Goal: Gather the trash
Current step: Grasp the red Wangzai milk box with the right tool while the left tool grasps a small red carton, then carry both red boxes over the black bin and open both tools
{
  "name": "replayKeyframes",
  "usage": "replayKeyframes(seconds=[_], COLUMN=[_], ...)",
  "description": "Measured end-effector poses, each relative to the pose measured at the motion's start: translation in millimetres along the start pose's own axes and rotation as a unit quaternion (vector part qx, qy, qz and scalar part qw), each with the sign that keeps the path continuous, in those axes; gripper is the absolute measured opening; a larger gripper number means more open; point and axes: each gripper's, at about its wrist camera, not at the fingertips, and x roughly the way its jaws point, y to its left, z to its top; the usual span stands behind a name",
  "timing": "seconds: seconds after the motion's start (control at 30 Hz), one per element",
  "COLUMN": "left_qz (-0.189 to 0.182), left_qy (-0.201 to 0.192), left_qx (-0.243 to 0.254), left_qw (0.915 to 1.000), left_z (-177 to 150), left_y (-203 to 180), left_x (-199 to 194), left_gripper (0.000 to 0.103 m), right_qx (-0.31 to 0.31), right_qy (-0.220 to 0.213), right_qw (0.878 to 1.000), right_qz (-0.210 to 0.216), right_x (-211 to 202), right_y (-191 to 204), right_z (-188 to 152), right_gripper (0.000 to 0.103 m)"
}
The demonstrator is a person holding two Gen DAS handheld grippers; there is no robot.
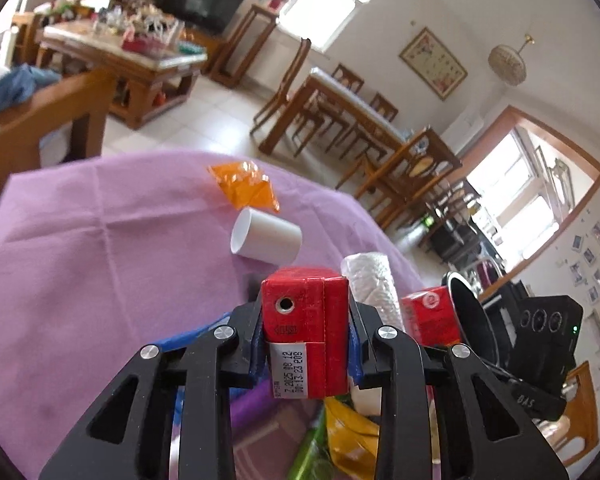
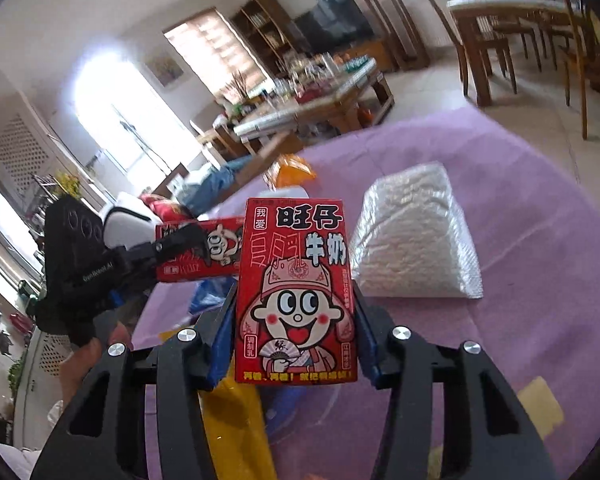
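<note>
My left gripper [image 1: 305,340] is shut on a red milk carton [image 1: 304,328], seen top end on with its straw hole. My right gripper [image 2: 296,316] is shut on a second red milk carton [image 2: 296,292] with a cartoon face. Each gripper shows in the other view: the right one [image 1: 500,340] with its carton [image 1: 430,314], the left one [image 2: 112,264] with its carton [image 2: 204,248]. Both are held above the purple tablecloth [image 1: 80,240]. On the cloth lie a white paper cup [image 1: 266,239] on its side, an orange wrapper [image 1: 246,186] and a silver bubble-wrap pouch [image 2: 412,236].
Below the grippers lie yellow [image 1: 352,436], green [image 1: 312,456] and blue [image 2: 208,296] wrappers; what holds them is unclear. A wooden coffee table [image 1: 140,80] with clutter, a dining table with chairs [image 1: 348,120] and a wooden bench [image 1: 40,120] stand beyond the cloth.
</note>
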Motion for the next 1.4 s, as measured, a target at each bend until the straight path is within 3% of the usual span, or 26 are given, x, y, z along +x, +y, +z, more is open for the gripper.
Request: replayKeyframes(seconds=[0.23,0.53,0.67,0.97,1.4], left_qz=[0.008,0.001,0.001,-0.024,-0.072], left_qy=[-0.072,-0.098,-0.097,-0.091,-0.058], left_qx=[0.059,0.126,0.159,0.214,0.244], left_qw=[0.9956,0.9872,0.9825,0.9723,0.9653], left_z=[-6,-29,-42,-70,-83], left_y=[-45,-110,-143,-217,-288], left_x=[-56,-77,-70,-41,35], left_gripper=[0.031,0.031,0.031,0.031,0.031], right_qx=[-0.028,-0.054,-0.051,-0.036,0.066], right_qy=[-0.073,-0.15,-0.182,-0.277,-0.34], right_qw=[0.997,0.987,0.981,0.956,0.929], right_qz=[0.006,-0.019,-0.036,-0.089,-0.129], right_x=[-46,-104,-128,-200,-250], right_y=[13,9,-2,-37,-128], right_z=[-2,-1,0,6,0], right_gripper=[0.049,0.05,0.05,0.05,0.05])
